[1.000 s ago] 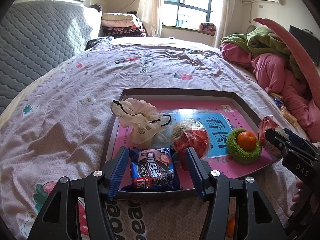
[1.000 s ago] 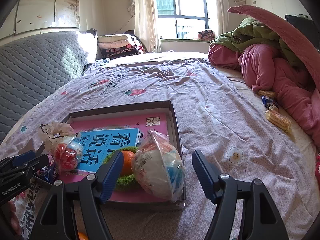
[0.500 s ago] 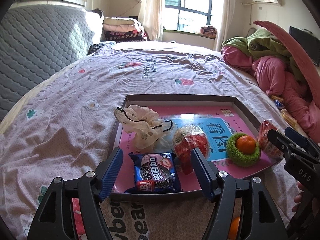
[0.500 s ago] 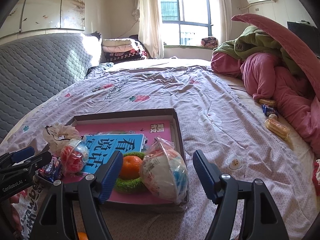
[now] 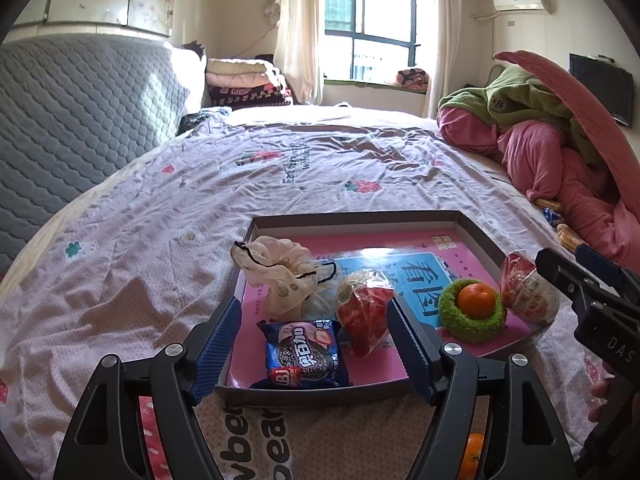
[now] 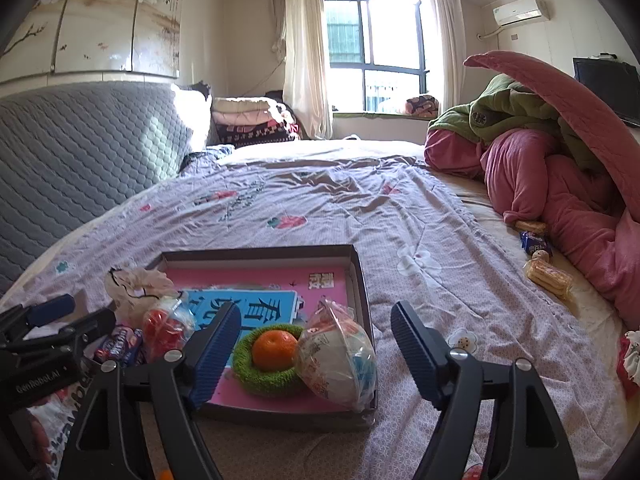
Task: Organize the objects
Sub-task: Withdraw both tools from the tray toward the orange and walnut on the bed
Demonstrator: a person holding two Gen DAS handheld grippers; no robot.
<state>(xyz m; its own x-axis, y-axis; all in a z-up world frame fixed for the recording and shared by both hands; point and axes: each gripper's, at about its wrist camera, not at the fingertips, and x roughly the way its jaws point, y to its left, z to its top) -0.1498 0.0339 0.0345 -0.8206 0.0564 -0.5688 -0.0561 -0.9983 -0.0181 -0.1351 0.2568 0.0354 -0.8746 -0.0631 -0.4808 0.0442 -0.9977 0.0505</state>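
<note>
A shallow dark box tray [image 5: 360,216] [image 6: 362,280] with a pink and blue sheet inside lies on the bed. In it are a blue cookie packet [image 5: 302,354] [image 6: 120,344], a cream drawstring pouch [image 5: 276,272] [image 6: 134,286], a red wrapped snack [image 5: 362,312] [image 6: 166,326], an orange [image 5: 476,300] [image 6: 274,350] in a green ring [image 5: 450,320] [image 6: 256,380], and a clear bag [image 5: 528,292] [image 6: 340,364] at the right edge. My left gripper [image 5: 314,344] is open and empty above the tray's near edge. My right gripper [image 6: 316,350] is open and empty, back from the bag.
Pink and green bedding [image 6: 560,168] is heaped on the right. Wrapped snacks [image 6: 546,276] lie beside it on the sheet. A second orange [image 5: 472,452] and a printed bag [image 5: 256,440] lie below the grippers. A grey padded headboard [image 6: 80,152] runs along the left.
Both grippers have pulled back and risen from the tray. The cookie packet and the clear bag stay in the tray, no longer between the fingers.
</note>
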